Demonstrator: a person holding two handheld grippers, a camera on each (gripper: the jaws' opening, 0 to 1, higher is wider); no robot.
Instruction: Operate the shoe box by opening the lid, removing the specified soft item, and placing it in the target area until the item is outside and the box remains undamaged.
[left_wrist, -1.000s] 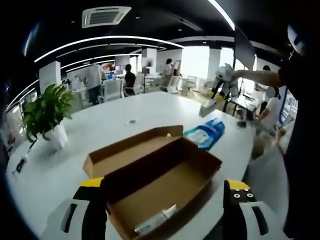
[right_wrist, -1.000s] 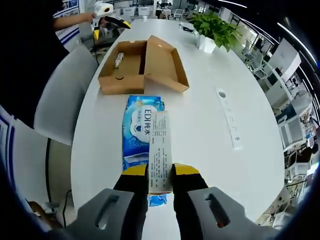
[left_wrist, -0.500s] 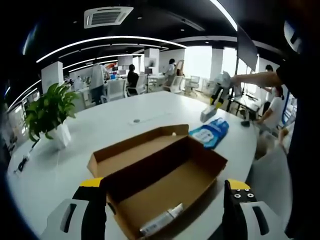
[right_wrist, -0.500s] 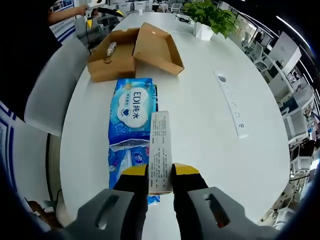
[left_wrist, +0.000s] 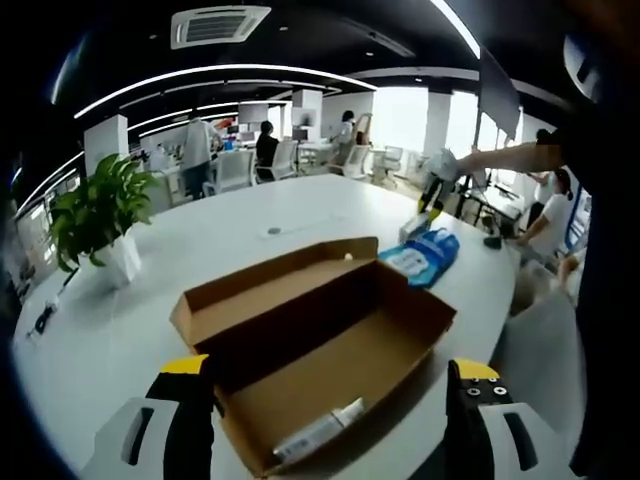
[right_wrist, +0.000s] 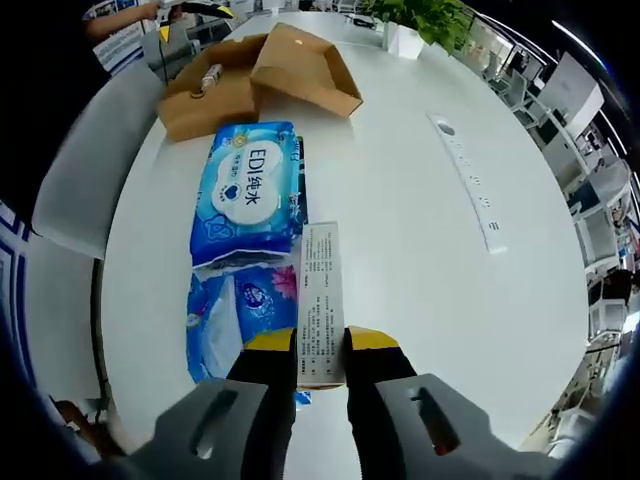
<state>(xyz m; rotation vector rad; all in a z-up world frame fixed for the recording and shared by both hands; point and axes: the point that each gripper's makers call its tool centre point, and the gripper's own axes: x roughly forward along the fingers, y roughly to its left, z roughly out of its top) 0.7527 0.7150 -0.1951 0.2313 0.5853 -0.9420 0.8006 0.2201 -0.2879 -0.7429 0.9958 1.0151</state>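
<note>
In the right gripper view, the right gripper (right_wrist: 320, 345) is seen at the bottom centre with its jaws closed narrowly on a slim white carton (right_wrist: 321, 300) printed with small text, which stands up between them towards the middle of the frame. Over the last second this carton has been kept in the same grip while the view has been carried away from the shoe box (right_wrist: 255, 72); the box now sits smaller, in the upper left of the frame, and more of the white tabletop (right_wrist: 420, 250) is shown. A blue wipes pack (right_wrist: 250, 190) lies left of centre, and a second blue soft pack (right_wrist: 235, 310), not visible a second ago, has come into sight just below it, left of the carton. It is judged that the held item is being brought beside these packs, which probably mark the target area.

In the left gripper view, the left gripper (left_wrist: 330, 410) has its jaws set wide, holding nothing, at the lower corners of the frame. The shoe box (left_wrist: 320, 340) fills the centre, lid folded back flat to the upper left, apparently undamaged. The box has drawn slightly nearer in this view. A small tube-like item (left_wrist: 318, 432) is left inside at the lower centre. The wipes pack (left_wrist: 418, 256) and the right gripper (left_wrist: 438, 180) are seen small at the upper right. A potted plant (left_wrist: 95, 215) stands at the left.
</note>
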